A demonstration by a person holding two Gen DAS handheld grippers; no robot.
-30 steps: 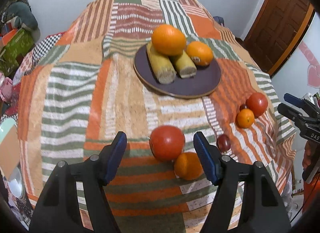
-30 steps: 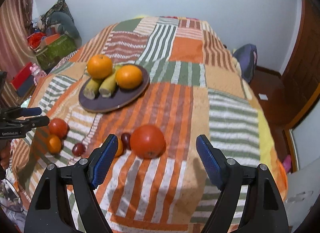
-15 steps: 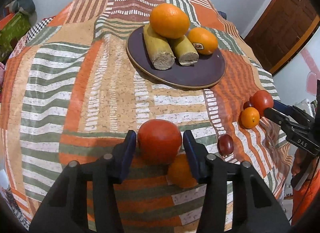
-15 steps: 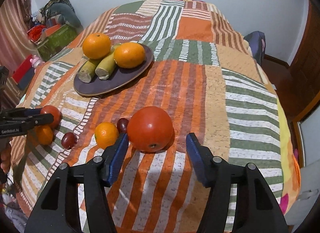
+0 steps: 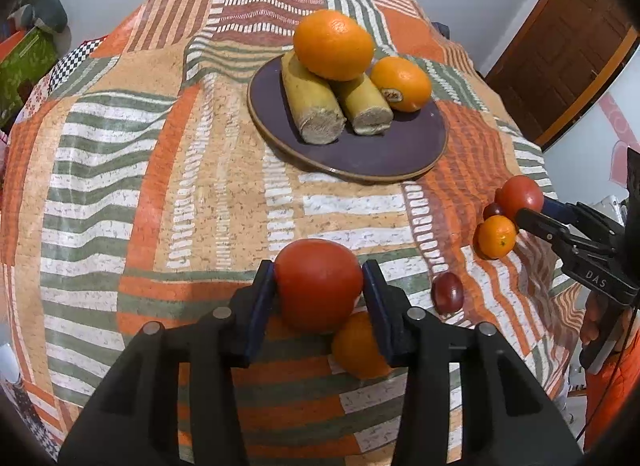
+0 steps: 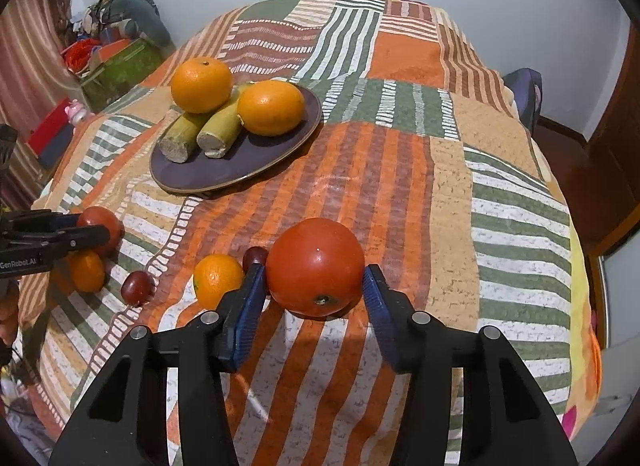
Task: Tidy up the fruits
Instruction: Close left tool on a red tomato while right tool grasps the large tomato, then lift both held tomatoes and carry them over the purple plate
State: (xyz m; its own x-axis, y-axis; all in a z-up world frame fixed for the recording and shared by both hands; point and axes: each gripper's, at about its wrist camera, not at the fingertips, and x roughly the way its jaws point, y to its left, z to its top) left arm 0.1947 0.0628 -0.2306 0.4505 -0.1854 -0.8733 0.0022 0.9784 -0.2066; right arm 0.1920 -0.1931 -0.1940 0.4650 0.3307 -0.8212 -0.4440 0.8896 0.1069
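My left gripper [image 5: 318, 274] has its jaws closing on a red tomato [image 5: 318, 286], and both blue pads touch its sides. A small orange [image 5: 358, 346] lies against that tomato, partly behind the right finger. My right gripper [image 6: 314, 278] is closing on a second red tomato [image 6: 316, 266], pads at its sides. Beside it lie another small orange [image 6: 216, 280] and a dark red grape [image 6: 255, 256]. A second grape [image 6: 136, 286] lies between the two groups. The dark plate [image 5: 360, 153] farther back holds two big oranges [image 5: 334, 45] and two yellow-green stalk pieces [image 5: 316, 109].
Everything rests on a patchwork striped cloth [image 6: 400, 169] that drops off at its edges. A green box and clutter [image 6: 120, 69] stand at the far left, a dark bag [image 6: 524, 93] at the far right. A wooden door [image 5: 568, 45] is behind. A hand [image 5: 592, 330] holds the right gripper.
Both grippers have narrowed their jaws from wide apart to the sides of their tomatoes. Each camera has come nearer, so the tomatoes look larger.
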